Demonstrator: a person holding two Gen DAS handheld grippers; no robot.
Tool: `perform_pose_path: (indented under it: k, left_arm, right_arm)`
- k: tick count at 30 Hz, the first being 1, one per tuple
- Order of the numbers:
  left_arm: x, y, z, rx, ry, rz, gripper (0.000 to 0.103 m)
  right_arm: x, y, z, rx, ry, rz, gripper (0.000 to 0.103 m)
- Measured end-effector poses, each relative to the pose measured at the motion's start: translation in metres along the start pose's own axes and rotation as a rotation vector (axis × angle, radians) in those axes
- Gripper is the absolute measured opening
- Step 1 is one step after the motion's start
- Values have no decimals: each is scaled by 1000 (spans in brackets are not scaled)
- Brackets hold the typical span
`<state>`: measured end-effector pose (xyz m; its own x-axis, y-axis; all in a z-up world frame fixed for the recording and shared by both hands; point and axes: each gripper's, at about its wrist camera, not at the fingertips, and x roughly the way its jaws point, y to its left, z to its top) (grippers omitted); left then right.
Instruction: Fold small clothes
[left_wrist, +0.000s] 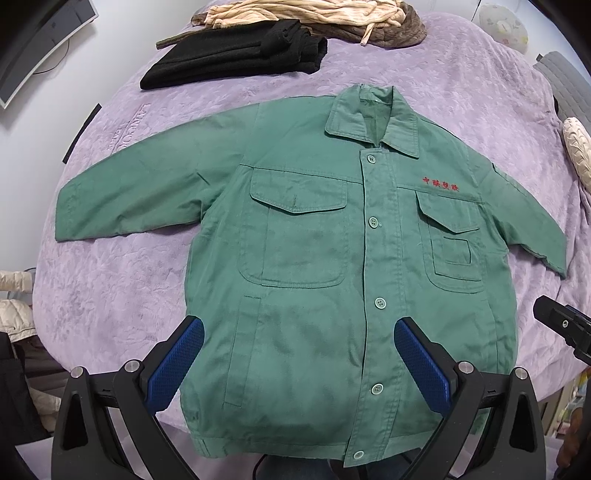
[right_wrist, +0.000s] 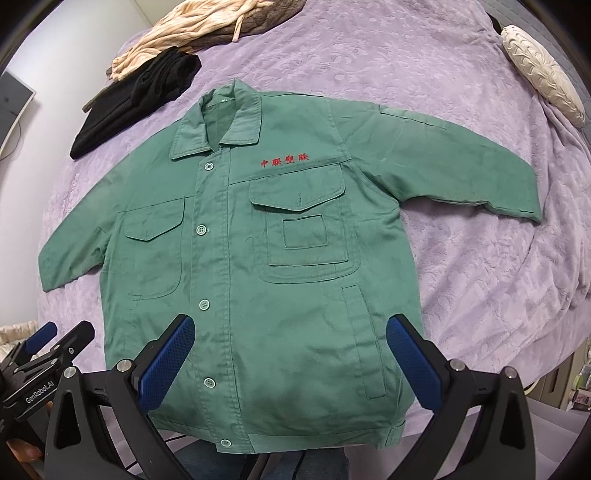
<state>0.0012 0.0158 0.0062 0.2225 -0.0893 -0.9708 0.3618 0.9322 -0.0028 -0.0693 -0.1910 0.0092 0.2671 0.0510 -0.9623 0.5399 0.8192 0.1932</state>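
A small green button-up jacket (left_wrist: 306, 258) with red embroidered characters lies flat, front up, on a purple blanket (left_wrist: 122, 280), both sleeves spread out. It also shows in the right wrist view (right_wrist: 258, 266). My left gripper (left_wrist: 297, 330) hovers open above the jacket's lower left part, blue pads wide apart and empty. My right gripper (right_wrist: 290, 328) hovers open above the lower right part, also empty. The left gripper shows at the lower left of the right wrist view (right_wrist: 48, 343).
A folded black garment (left_wrist: 236, 55) and a cream and brown pile of clothes (left_wrist: 314, 18) lie at the far side of the blanket. A cream quilted cushion (right_wrist: 543, 74) lies far right. A monitor (left_wrist: 33, 40) stands at the left wall.
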Motion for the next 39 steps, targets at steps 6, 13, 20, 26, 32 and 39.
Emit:
perform_pose_path:
  k: [6, 13, 20, 26, 32, 39]
  left_arm:
    - [0, 1, 0, -1, 0, 4, 103]
    - [0, 0, 0, 0, 1, 7, 103]
    - [0, 1, 0, -1, 2, 7, 103]
    - [0, 1, -1, -2, 2, 9, 103]
    - [2, 2, -1, -3, 7, 10, 103]
    - [3, 1, 0, -1, 14, 10, 103]
  right_arm:
    - [2, 2, 0, -1, 4, 5, 103]
    - [4, 3, -2, 0, 8, 2, 103]
    - [4, 3, -2, 1, 8, 3, 103]
    - [4, 3, -2, 1, 9, 0, 103]
    - [4, 4, -2, 0, 7, -1, 103]
    - [4, 1, 3, -8, 7, -11, 103]
